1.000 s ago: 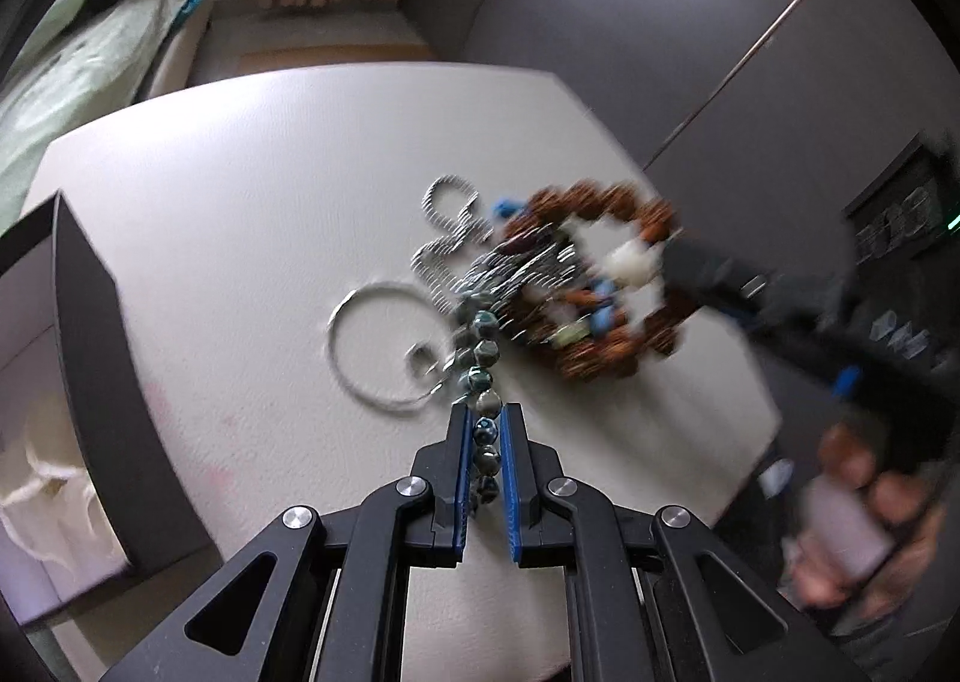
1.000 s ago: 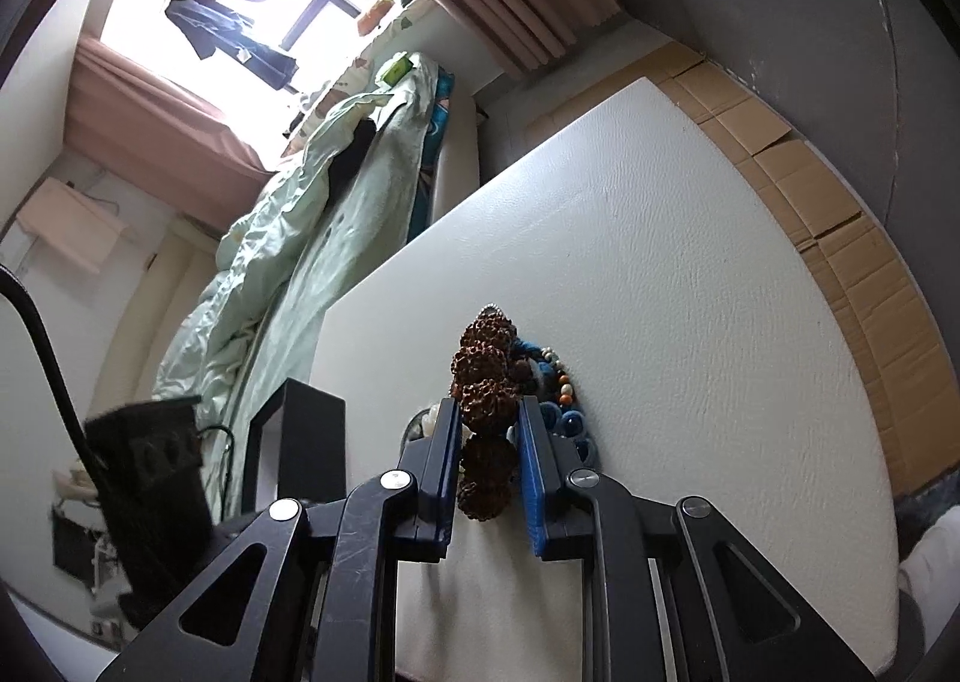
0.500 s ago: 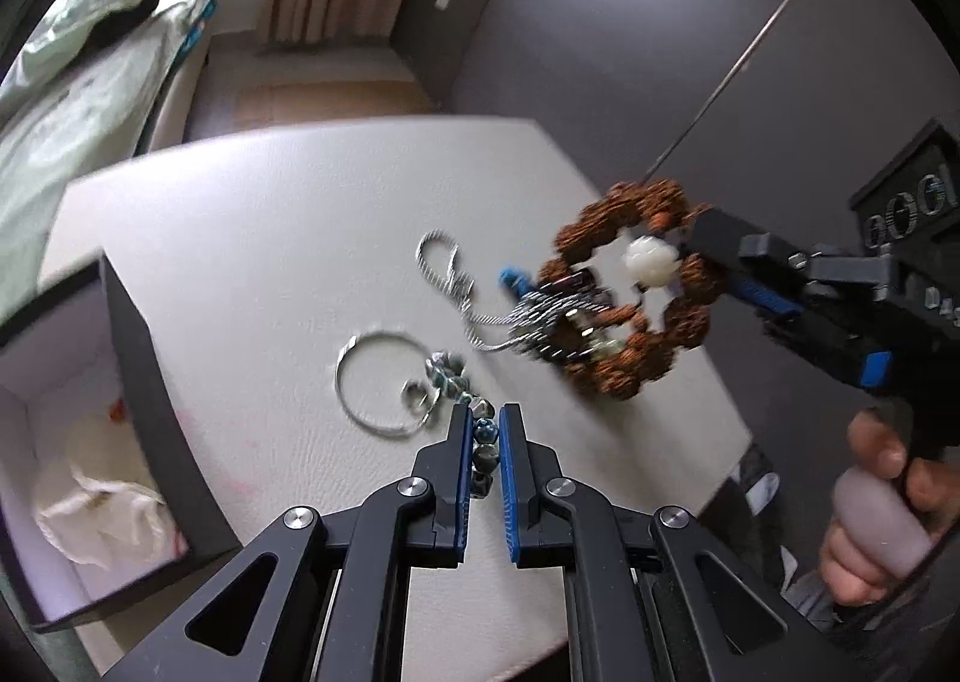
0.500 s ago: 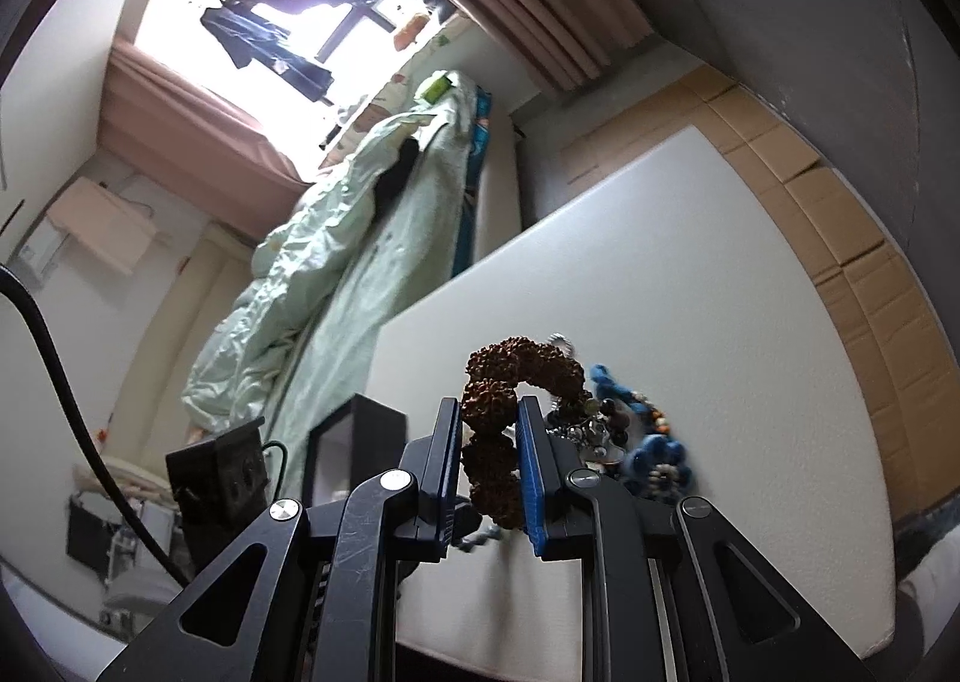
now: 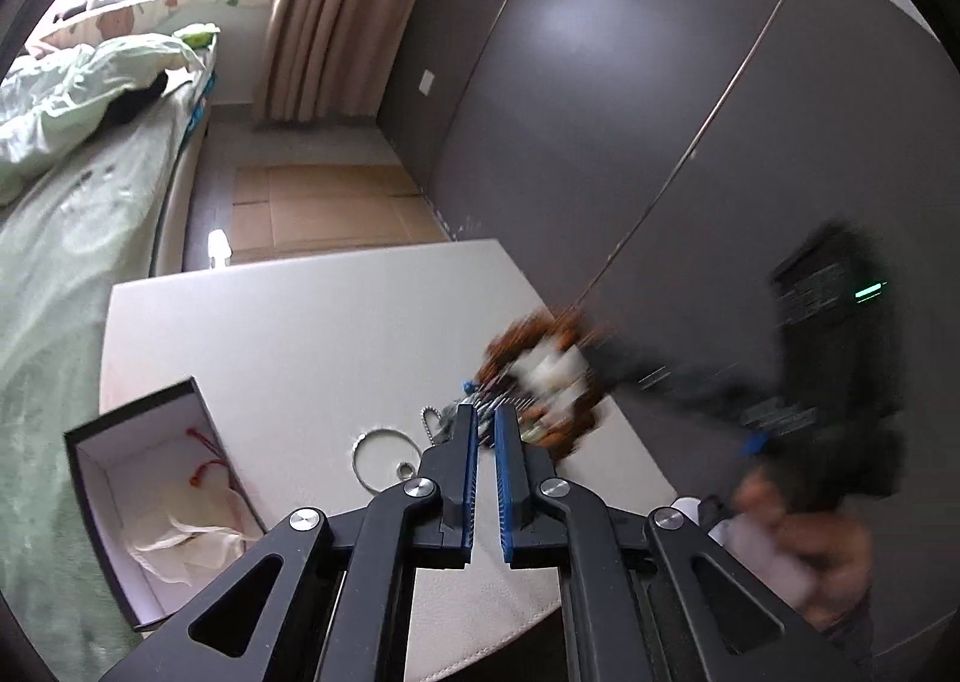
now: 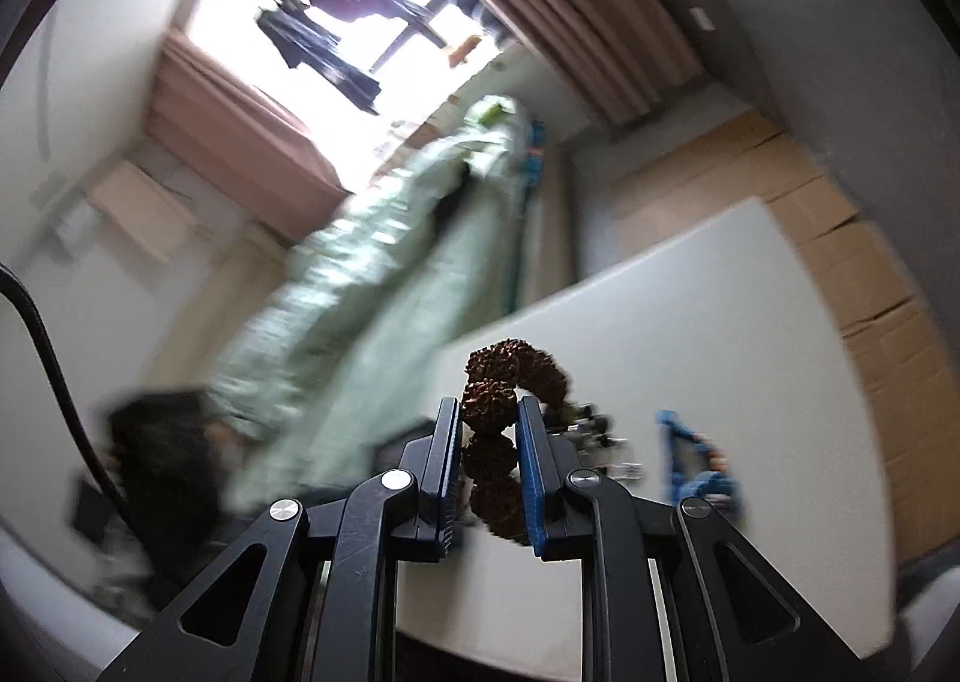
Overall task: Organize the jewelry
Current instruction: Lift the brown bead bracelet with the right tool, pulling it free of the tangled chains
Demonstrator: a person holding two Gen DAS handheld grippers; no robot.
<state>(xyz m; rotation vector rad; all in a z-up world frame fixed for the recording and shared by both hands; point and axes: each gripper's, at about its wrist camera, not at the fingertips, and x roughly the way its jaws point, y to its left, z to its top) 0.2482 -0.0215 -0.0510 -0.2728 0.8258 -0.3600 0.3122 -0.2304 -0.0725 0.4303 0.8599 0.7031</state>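
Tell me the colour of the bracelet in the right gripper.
Dark reddish-brown, knobbly seed beads; bracelet shows clearest in the right wrist view.
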